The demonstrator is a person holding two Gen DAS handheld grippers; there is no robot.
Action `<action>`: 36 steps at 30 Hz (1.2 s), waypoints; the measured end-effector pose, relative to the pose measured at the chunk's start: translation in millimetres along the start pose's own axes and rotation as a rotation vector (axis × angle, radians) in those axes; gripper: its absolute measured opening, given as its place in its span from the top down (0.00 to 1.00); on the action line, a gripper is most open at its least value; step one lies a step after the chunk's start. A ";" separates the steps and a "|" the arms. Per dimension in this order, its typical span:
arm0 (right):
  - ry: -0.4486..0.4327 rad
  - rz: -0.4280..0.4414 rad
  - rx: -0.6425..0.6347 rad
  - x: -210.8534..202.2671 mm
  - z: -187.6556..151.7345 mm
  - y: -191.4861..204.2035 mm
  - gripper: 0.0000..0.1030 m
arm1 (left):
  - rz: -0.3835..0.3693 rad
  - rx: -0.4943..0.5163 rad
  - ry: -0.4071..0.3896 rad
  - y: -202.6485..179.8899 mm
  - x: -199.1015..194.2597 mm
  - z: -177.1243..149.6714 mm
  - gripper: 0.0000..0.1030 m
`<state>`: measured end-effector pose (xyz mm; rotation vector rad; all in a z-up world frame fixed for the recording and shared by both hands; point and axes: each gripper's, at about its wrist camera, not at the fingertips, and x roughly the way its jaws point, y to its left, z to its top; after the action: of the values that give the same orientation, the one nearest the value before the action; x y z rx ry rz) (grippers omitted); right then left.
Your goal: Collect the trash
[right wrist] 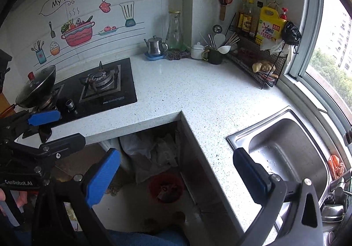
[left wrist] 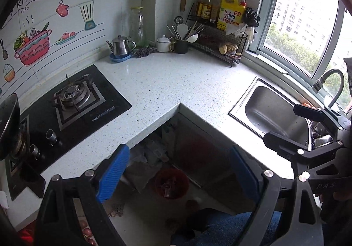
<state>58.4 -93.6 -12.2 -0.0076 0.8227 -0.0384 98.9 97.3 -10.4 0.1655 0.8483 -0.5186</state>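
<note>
Both grippers hang over the inner corner of an L-shaped speckled countertop (left wrist: pixel 176 83), angled down toward the floor. The left gripper (left wrist: pixel 178 171) stands with its blue pads spread wide and nothing between them; through the gap shows only the floor and the dim recess under the counter. The right gripper (right wrist: pixel 176 176) is spread just as wide and is likewise empty, its right pad over the counter edge beside the steel sink (right wrist: pixel 286 147), touching nothing. Each tool shows in the other's view: the right gripper's black fingers reach in at the right of the left wrist view, over the sink, and the left gripper enters at the left of the right wrist view, in front of the black gas hob (right wrist: pixel 105 85). The trash lies low, under the counter: a red bin (left wrist: pixel 171 183) stands on the floor with dark scraps inside, and just behind it, in the recess, crumpled plastic bags (right wrist: pixel 154 153) are piled up. Neither gripper is touching the bin or the bags.
</note>
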 end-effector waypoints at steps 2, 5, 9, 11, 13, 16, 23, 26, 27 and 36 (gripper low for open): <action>0.000 -0.004 0.003 -0.1 -1.2 0.1 0.01 | 0.010 0.013 -0.002 -2.0 -1.3 -1.5 0.13; 0.003 -0.009 0.007 0.3 -3.8 -0.9 0.01 | 0.016 0.022 -0.001 -4.4 -2.6 -4.1 0.13; 0.008 -0.015 0.009 -0.9 -6.6 0.8 0.01 | 0.012 0.027 0.003 -6.0 -4.1 -6.5 0.13; 0.006 -0.019 0.006 -2.3 -7.4 2.1 0.01 | 0.009 0.022 0.004 -6.5 -4.6 -8.0 0.13; 0.007 -0.024 0.006 -3.5 -7.9 3.9 0.01 | 0.002 0.019 0.009 -6.0 -4.9 -9.6 0.13; 0.008 -0.032 0.001 -5.0 -9.5 6.6 0.01 | 0.003 0.028 0.011 -6.4 -6.1 -11.8 0.13; 0.014 -0.040 0.003 -5.4 -11.9 10.5 0.01 | 0.011 0.035 0.009 -8.9 -7.5 -14.8 0.13; 0.014 -0.042 0.004 -5.5 -11.6 11.6 0.01 | 0.014 0.034 0.007 -9.1 -7.5 -15.7 0.13; 0.013 -0.043 0.002 -5.6 -11.8 12.1 0.01 | 0.012 0.032 0.007 -9.2 -7.6 -16.0 0.13; 0.019 -0.048 -0.007 -6.3 -14.2 14.6 0.01 | 0.023 0.015 0.011 -6.8 -6.3 -18.2 0.13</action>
<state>44.2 -78.7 -17.6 -0.0339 0.8413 -0.0809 79.8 100.0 -17.2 0.1916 0.8526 -0.5027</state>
